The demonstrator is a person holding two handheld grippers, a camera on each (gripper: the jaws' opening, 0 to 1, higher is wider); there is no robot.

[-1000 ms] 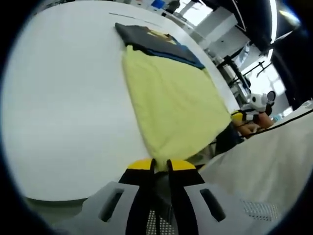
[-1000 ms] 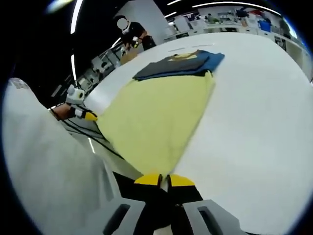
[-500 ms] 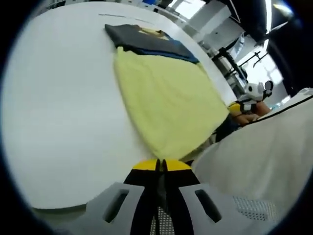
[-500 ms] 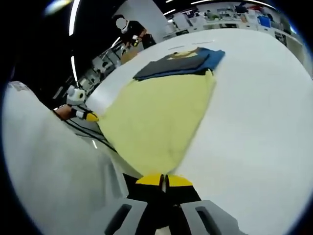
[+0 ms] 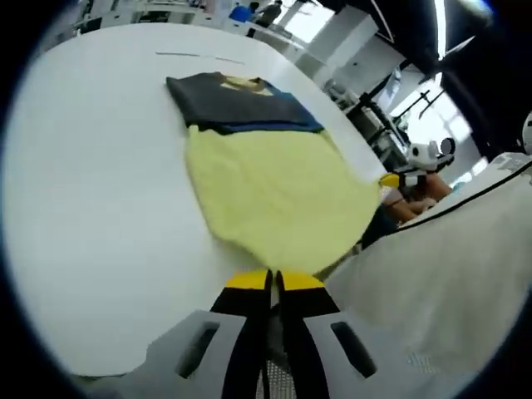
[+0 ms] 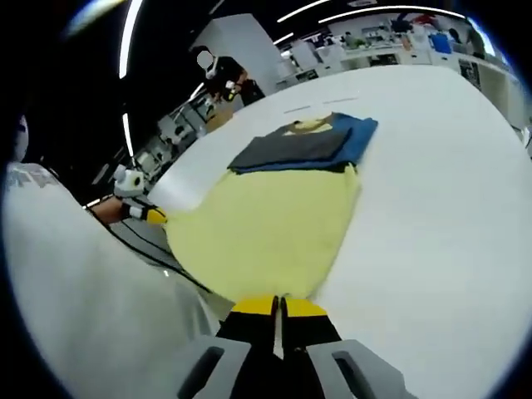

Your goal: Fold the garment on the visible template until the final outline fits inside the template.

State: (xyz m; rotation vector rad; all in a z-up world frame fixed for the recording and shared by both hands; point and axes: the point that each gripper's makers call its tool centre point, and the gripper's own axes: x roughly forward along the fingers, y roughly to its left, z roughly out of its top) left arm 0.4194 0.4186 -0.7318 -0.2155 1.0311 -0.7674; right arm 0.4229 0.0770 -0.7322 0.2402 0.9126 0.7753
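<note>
Yellow garment spread across white table, near hem lifted off the surface at both near corners. Left gripper with yellow-tipped jaws pressed together, pinching the hem at one corner; right gripper likewise clamped on the hem at the other corner. In left gripper view, right gripper visible at the cloth's far corner, a hand just behind it; in right gripper view, left gripper at the opposite corner. Dark grey and blue folded part lying on the garment's far end, a yellow patch at its far edge. Thin dark lines on table beyond it. White sleeve close along one side of each view. Beyond the table: a person in black, benches and equipment, ceiling strip lights.
</note>
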